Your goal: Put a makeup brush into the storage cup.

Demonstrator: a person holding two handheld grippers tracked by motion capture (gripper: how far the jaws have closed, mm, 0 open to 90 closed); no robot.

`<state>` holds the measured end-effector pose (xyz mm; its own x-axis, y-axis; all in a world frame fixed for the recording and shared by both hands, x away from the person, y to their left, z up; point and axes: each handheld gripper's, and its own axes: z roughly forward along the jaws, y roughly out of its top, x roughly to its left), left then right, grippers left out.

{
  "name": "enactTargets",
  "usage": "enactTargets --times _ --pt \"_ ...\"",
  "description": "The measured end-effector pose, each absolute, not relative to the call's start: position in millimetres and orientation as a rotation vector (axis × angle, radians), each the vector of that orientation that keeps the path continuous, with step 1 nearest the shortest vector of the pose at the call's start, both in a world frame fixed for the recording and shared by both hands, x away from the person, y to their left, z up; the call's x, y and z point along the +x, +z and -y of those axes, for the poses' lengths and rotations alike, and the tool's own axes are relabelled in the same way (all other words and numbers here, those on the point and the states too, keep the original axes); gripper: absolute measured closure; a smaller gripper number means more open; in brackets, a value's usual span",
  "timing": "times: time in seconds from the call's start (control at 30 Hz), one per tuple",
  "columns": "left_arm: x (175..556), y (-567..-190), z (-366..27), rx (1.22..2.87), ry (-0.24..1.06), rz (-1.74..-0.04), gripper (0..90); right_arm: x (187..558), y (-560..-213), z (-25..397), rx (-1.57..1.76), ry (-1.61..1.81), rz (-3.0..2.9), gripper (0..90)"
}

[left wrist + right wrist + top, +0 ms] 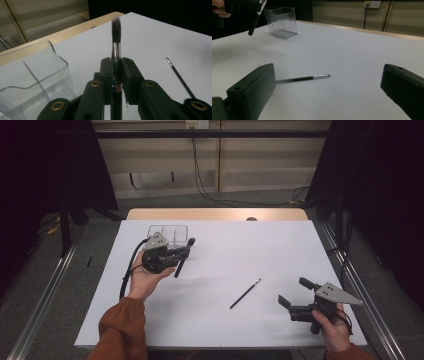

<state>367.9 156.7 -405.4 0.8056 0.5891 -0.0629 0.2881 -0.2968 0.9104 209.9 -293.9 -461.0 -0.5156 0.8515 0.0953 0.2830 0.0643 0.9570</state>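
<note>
Left tool (pixel 186 251) clenched on thick black round-tipped brush (pixel 116 47), just right of clear plastic divided holder (pixel 168 233) at far left. Right tool (pixel 295 293) released near thin black brush (pixel 245 293) lying mid-tabletop (pixel 240 250). Risk: brush slipping or tipping the light holder if lowered askew.

The box (pixel 35 82) is clear, glossy plastic with smooth walls; the thick brush (pixel 116 50) beside it has soft dark bristles, a shiny metal collar and a smooth black handle; the thin brush (pixel 303 78), farther from the box, has a glossy black handle and a bright metal collar; the table (pixel 240 250) under the box has a matt white top edged in pale wood; the left gripper (pixel 116 65) is matt black plastic with brass-coloured rivets.
</note>
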Motion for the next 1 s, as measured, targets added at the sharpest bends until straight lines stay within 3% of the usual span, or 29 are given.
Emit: enactTargets --times 0.6,1.0 --pt "373 -392 -180 1.714 0.356 -0.689 79.8 210 -461 294 1.13 1.47 -1.838 0.0" --pt "383 -379 -178 1.683 0.415 -0.698 79.9 210 -461 294 1.126 1.469 -1.841 0.0"
